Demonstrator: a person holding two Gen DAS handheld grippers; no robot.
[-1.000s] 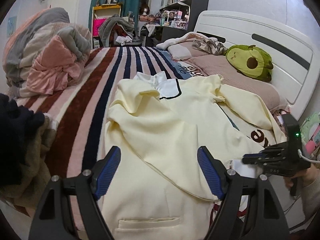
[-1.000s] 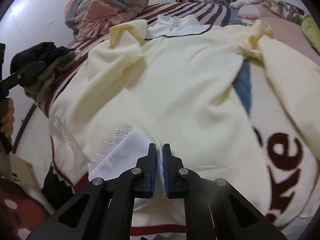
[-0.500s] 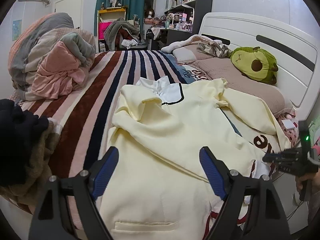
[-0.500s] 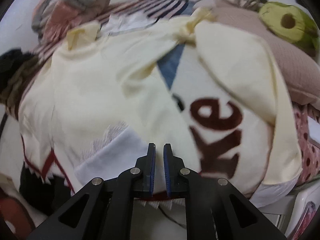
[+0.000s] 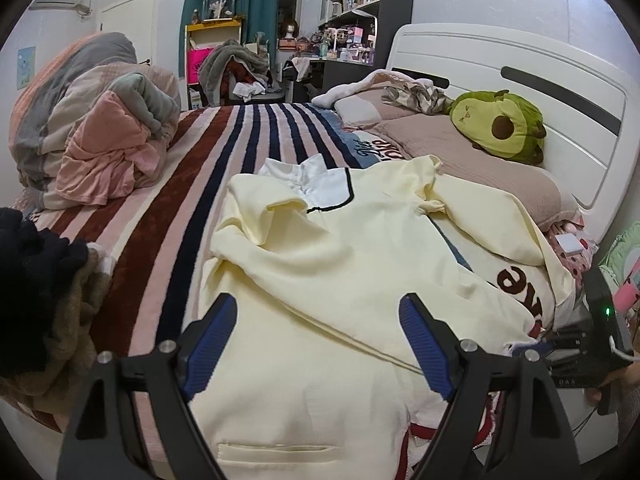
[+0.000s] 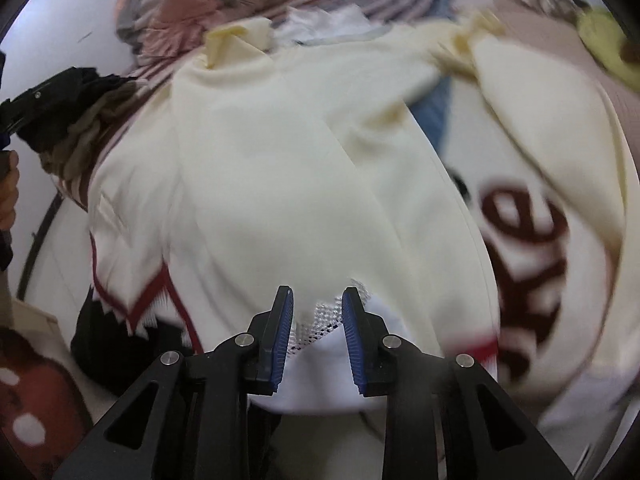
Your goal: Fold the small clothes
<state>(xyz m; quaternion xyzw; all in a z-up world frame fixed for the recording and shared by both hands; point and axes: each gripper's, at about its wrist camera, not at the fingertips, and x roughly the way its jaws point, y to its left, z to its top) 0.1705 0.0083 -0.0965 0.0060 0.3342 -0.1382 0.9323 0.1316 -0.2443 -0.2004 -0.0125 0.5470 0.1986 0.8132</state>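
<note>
A cream-yellow garment point(image 5: 340, 272) lies spread on the striped bed blanket point(image 5: 192, 184), its white collar with black trim point(image 5: 324, 188) at the far end. My left gripper point(image 5: 316, 304) hovers open over the garment's near half, touching nothing. In the right wrist view the same garment point(image 6: 280, 160) fills the frame. My right gripper point(image 6: 317, 294) points down at its near hem with jaws opening. A white lace-edged corner point(image 6: 320, 322) sits between the pads, which do not press it. The right gripper point(image 5: 560, 342) also shows at the bed's right edge.
A heap of pink and grey bedding point(image 5: 100, 128) fills the far left of the bed. Dark and brown clothes point(image 5: 40, 288) lie at the near left. An avocado plush point(image 5: 500, 124) and pillows point(image 5: 460, 148) lie against the white headboard point(image 5: 520, 72). A hand point(image 6: 8, 192) shows at left.
The right gripper's jaws, shut before, now stand apart over the white lace corner, and it has swung across the near hem. The left gripper has stayed open and nearly still.
</note>
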